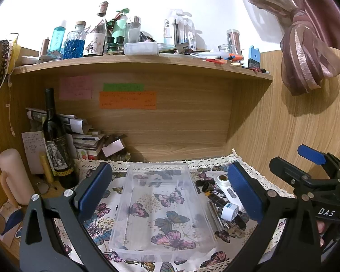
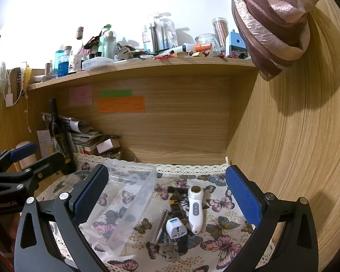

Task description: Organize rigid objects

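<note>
Holding both tools, left (image 1: 170, 192) and right (image 2: 167, 197), apart and empty: bin (image 1: 163, 210) lies bare for loading, adapter (image 2: 176, 226) and trimmer (image 2: 195, 208) heaped beside it.

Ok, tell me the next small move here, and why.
Probably ease the open right gripper down over the white handheld device: the clear bin is empty, both grippers hold nothing, and the loose items lie right of it.
</note>
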Motion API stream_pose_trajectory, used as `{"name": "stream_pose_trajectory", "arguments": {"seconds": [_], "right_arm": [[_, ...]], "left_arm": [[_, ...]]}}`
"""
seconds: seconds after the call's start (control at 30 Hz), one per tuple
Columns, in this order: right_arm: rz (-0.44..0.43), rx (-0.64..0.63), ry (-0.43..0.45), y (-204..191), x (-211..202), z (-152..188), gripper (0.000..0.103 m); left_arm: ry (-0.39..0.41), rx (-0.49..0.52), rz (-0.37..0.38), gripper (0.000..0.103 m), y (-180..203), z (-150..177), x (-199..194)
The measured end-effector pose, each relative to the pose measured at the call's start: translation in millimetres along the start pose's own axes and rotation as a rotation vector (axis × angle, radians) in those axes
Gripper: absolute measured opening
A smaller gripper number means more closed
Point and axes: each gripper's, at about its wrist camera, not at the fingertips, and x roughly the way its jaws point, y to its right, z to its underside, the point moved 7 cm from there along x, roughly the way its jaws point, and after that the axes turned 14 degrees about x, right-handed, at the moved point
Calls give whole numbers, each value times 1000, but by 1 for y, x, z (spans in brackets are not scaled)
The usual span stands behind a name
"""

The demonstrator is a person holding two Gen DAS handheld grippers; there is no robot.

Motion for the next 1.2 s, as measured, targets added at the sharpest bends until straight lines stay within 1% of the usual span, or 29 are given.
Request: {"name": "stream_pose_trajectory", "arguments": {"seconds": [1.2], "right_arm": [[-12, -10, 8, -3, -3, -1, 103]], "left_arm": [[6, 4, -1, 103, 0, 1, -2]]}}
